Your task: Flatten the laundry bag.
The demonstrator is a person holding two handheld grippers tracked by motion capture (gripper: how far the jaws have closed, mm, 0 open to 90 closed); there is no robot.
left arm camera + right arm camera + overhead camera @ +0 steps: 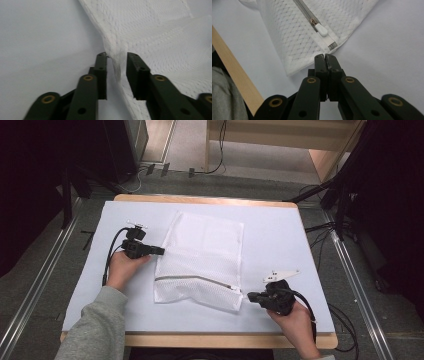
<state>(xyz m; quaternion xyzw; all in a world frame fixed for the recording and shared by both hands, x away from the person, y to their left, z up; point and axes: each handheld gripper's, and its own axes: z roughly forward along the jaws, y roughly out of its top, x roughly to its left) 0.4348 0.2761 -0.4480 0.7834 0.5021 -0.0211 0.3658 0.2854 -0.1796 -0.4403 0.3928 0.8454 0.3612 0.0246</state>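
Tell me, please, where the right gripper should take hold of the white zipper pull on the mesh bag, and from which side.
Probably grip the white zipper pull by its rounded tab, which lies flat at the zipper's end near the mesh bag corner. Come from that corner side, where the right gripper waits with jaws shut. They must open first, then close across the tab's narrow width.

Your high view: table (280, 235) lit evenly from above, soft shadows, surroundings nearly black, image slightly soft. Your claw views run bright and flat; near links blur out of focus, mesh bag (294, 37) weave stays sharp, no glare.
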